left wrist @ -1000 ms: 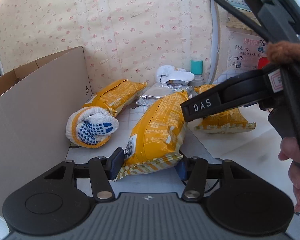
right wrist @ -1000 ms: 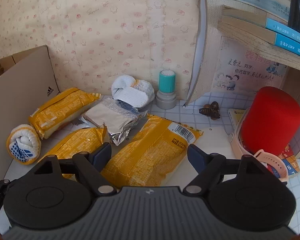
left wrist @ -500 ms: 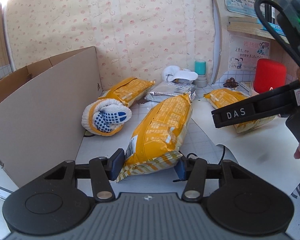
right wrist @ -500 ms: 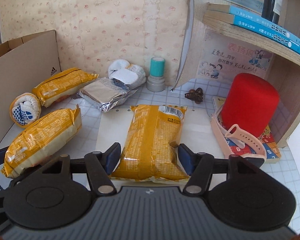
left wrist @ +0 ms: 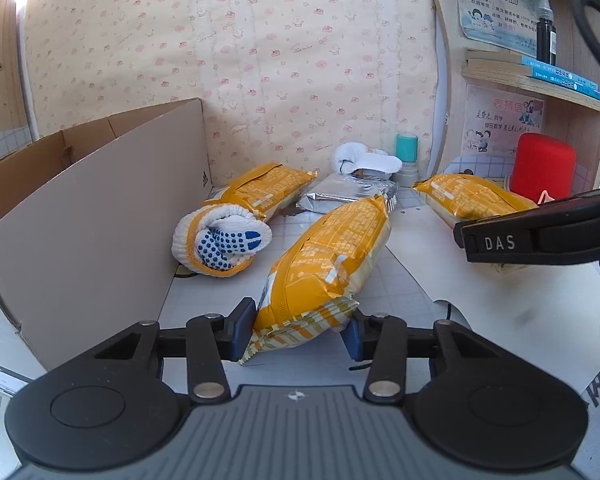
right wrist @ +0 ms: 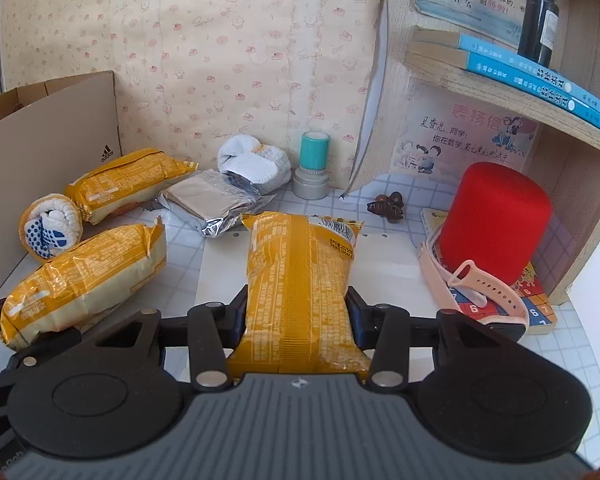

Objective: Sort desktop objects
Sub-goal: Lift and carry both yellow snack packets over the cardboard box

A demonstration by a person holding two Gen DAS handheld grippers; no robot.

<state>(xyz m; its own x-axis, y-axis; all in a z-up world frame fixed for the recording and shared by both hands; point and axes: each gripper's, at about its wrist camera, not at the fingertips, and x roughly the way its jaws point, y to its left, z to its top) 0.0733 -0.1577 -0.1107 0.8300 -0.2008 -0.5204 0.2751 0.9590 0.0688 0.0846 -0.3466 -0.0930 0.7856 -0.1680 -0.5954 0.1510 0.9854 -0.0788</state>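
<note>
Hand-held grippers [left wrist: 298,330] [right wrist: 296,316] each just closed on a yellow packet [left wrist: 328,264] [right wrist: 298,280], cardboard wall [left wrist: 100,224] close left.

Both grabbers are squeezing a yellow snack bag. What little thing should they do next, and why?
Probably lift both bags a little off the desk. The left gripper pinches the end of one yellow snack bag; the right gripper, whose jaws have just been closing, clamps another yellow snack bag lying on white paper. The open cardboard box looks a likely destination.
</note>
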